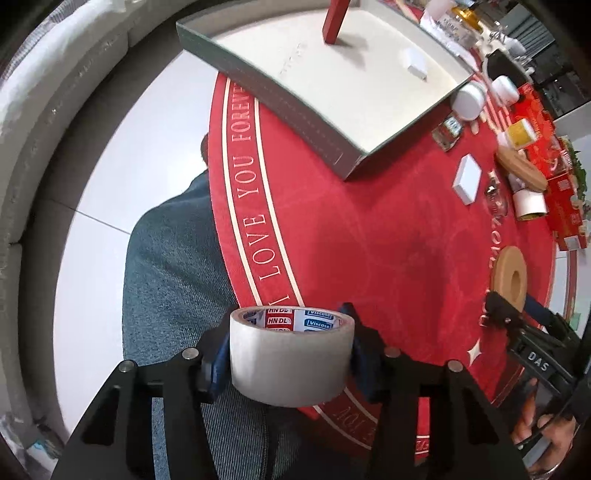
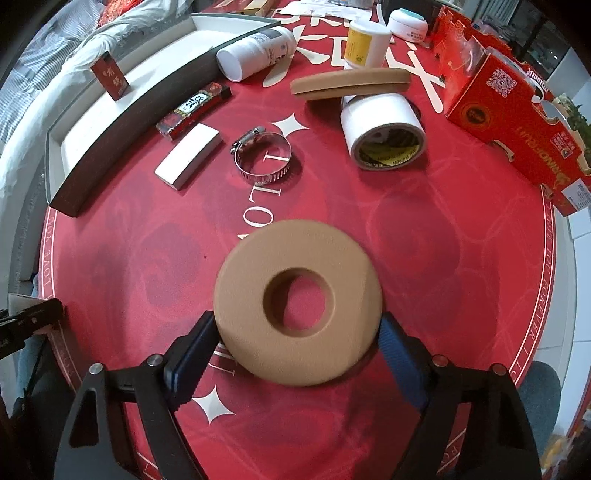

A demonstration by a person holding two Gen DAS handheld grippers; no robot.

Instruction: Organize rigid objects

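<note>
Left gripper [image 1: 291,354]: jaws closed partway on a roll of pale tape [image 1: 291,360], pads against both sides of it, roll held over the near rim of the round red table [image 1: 369,240]. Beyond it, toward the table's far-left edge, a shallow grey tray [image 1: 280,103] with white floor; inside, a red box [image 1: 334,20] standing upright and a small white block [image 1: 416,64] lying flat.

Just right of the tray wall: a red-and-black lighter [image 2: 194,109], a white rectangular box [image 2: 188,156], then a metal hose clamp [image 2: 263,158], each apart from its neighbour. Behind these, a white bottle [image 2: 258,51] on its side, touching the tray's corner.

Centre front: right gripper [image 2: 297,347], jaws spread wide around a tan ring [image 2: 297,301], both blue pads pressed to its rim, ring tilted and held above the cloth.

Further right and back: a second tan disc [image 2: 351,87] propped on a white tape roll [image 2: 382,129] lying on its side; behind them a yellow-labelled jar [image 2: 365,43] and a white tub [image 2: 407,23]. At far right, a red printed carton [image 2: 517,122] along the table edge.
</note>
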